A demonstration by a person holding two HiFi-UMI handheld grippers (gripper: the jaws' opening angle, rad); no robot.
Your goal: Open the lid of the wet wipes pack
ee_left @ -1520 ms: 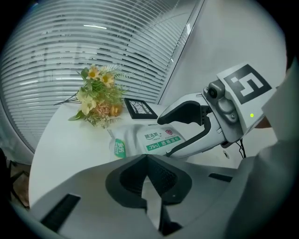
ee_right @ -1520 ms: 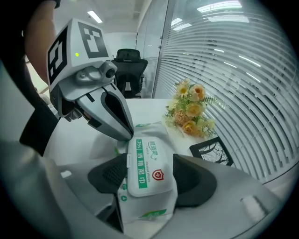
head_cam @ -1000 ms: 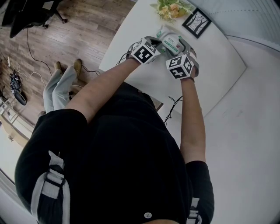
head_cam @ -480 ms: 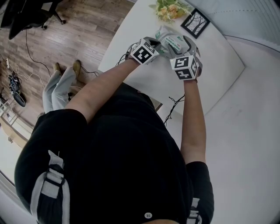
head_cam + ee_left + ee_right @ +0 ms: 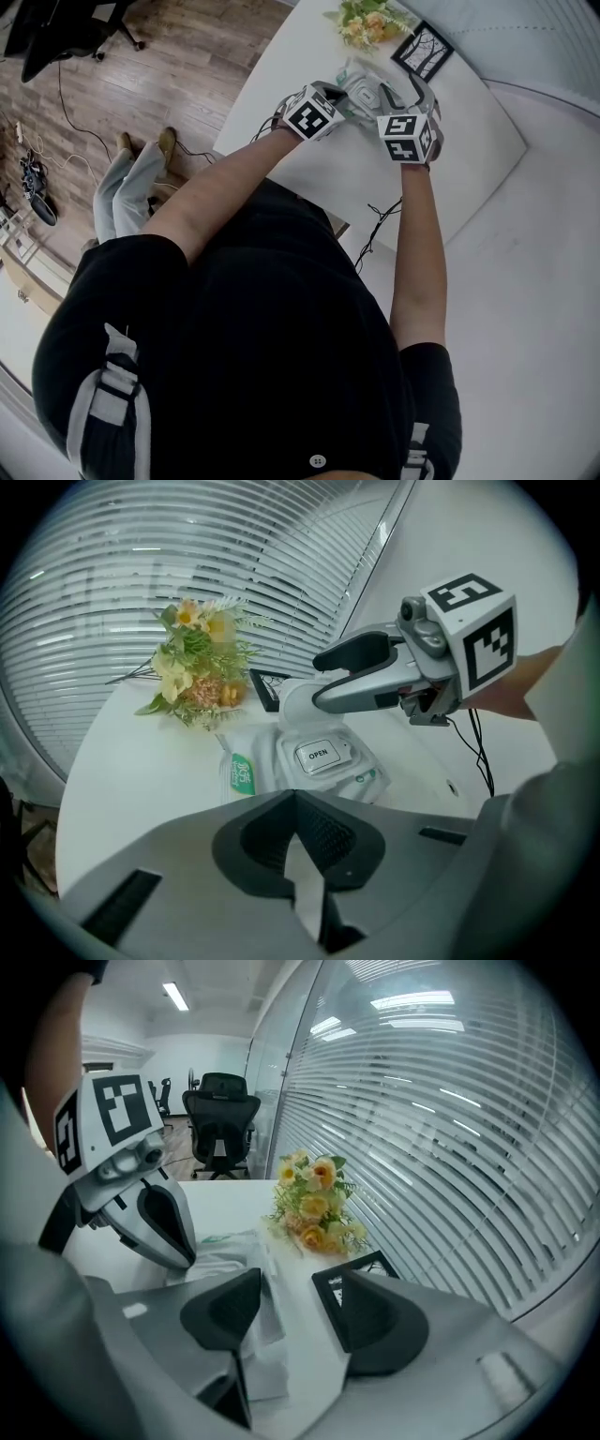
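Note:
The wet wipes pack (image 5: 246, 772) lies on the white table (image 5: 469, 159), and its "OPEN" flip lid (image 5: 319, 754) lies flat. My left gripper (image 5: 295, 803) is shut on the near end of the pack (image 5: 364, 92), with white film showing between its pads. My right gripper (image 5: 305, 679) hangs over the far end of the lid, its lower fingertip by the lid's far edge. Its jaws have just been closing a little but still stand apart. In the right gripper view, the right gripper (image 5: 286, 1293) grips nothing; only the table and the pack's edge (image 5: 230, 1251) lie below it.
A bunch of yellow flowers (image 5: 364, 19) and a small black picture frame (image 5: 422, 49) lie just beyond the pack. Window blinds (image 5: 450, 1129) run behind them. The table's left edge (image 5: 246, 94) drops to a wood floor with an office chair (image 5: 56, 33).
My right gripper has moved up and away from me, toward the picture frame, and lifted off the pack. My left gripper has kept still on the pack.

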